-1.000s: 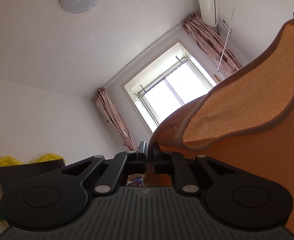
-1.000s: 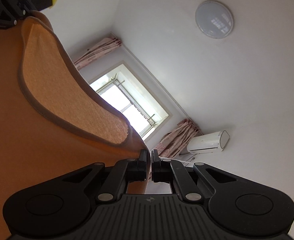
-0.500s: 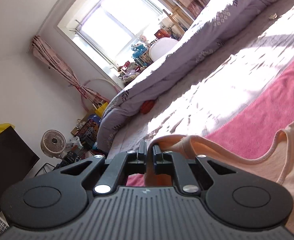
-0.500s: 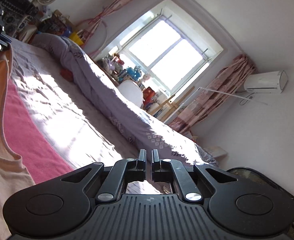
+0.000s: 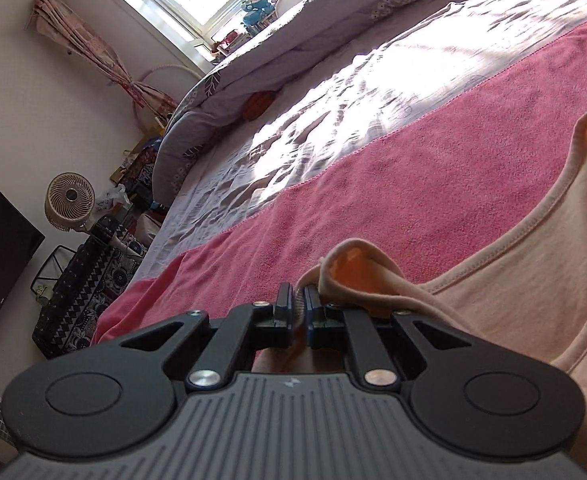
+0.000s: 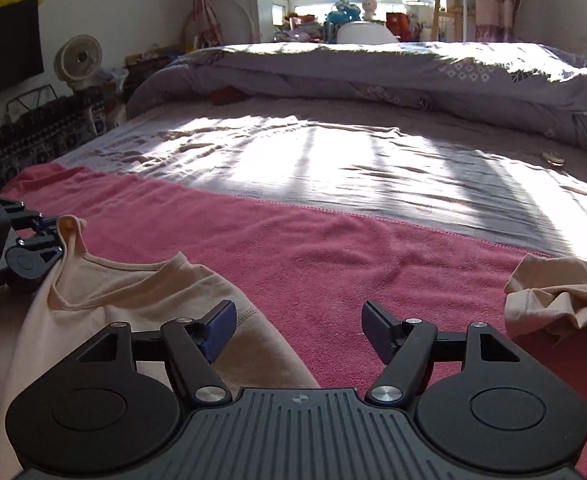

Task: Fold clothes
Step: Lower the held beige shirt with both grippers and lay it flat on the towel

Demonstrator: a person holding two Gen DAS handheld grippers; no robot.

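- The peach top [image 6: 133, 304] lies spread on the pink blanket [image 6: 333, 248], filling the view from 7 to 10 o'clock in the right wrist camera.
- The left gripper [image 5: 299, 300] is clamped on a shoulder strap of the top, at about 9 o'clock there.
- The right gripper [image 6: 299, 320] hovers with jaws wide apart, holding nothing.
- Judged step: laying flat, before fold 1.
- Next likely needs the left to release, then both grippers to take 1 edge.
- A second crumpled peach garment [image 6: 557, 300] sits at 3 o'clock.
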